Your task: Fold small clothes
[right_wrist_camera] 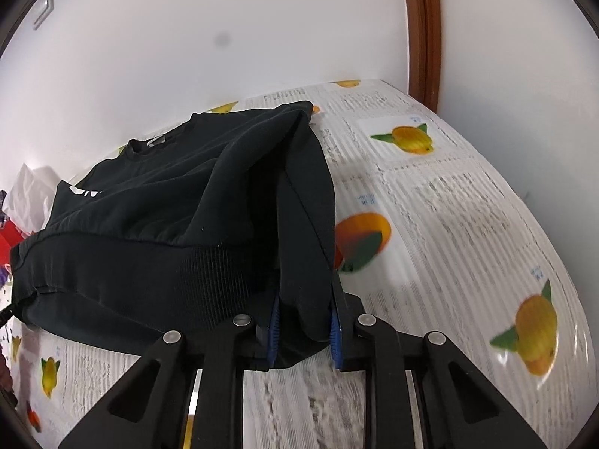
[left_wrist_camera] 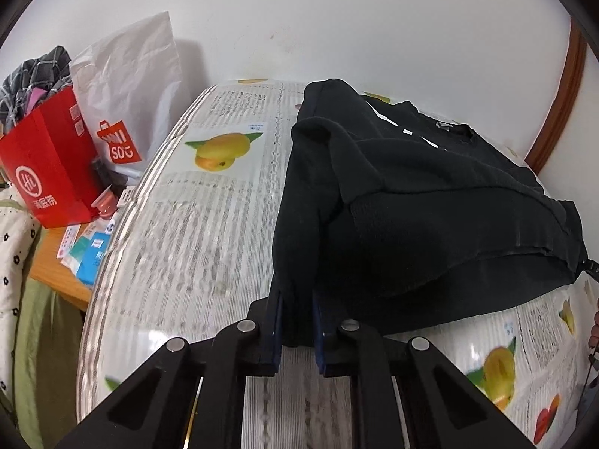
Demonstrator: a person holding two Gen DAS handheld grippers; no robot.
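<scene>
A black sweatshirt [left_wrist_camera: 430, 202] with white lettering lies over a table covered in a fruit-print cloth [left_wrist_camera: 194, 224]. My left gripper [left_wrist_camera: 297, 321] is shut on the garment's lower left edge, and cloth hangs between its blue pads. In the right wrist view the same sweatshirt [right_wrist_camera: 157, 217] spreads to the left. My right gripper [right_wrist_camera: 303, 333] is shut on its lower right edge, with a fold of cloth draped over the fingers. The hem between the two grippers is lifted off the table.
A red paper bag [left_wrist_camera: 52, 176] stuffed with checked cloth and a white shopping bag [left_wrist_camera: 131, 101] stand left of the table on a wooden surface with small packets [left_wrist_camera: 90, 250]. A white wall and brown door frame [right_wrist_camera: 423, 30] lie behind.
</scene>
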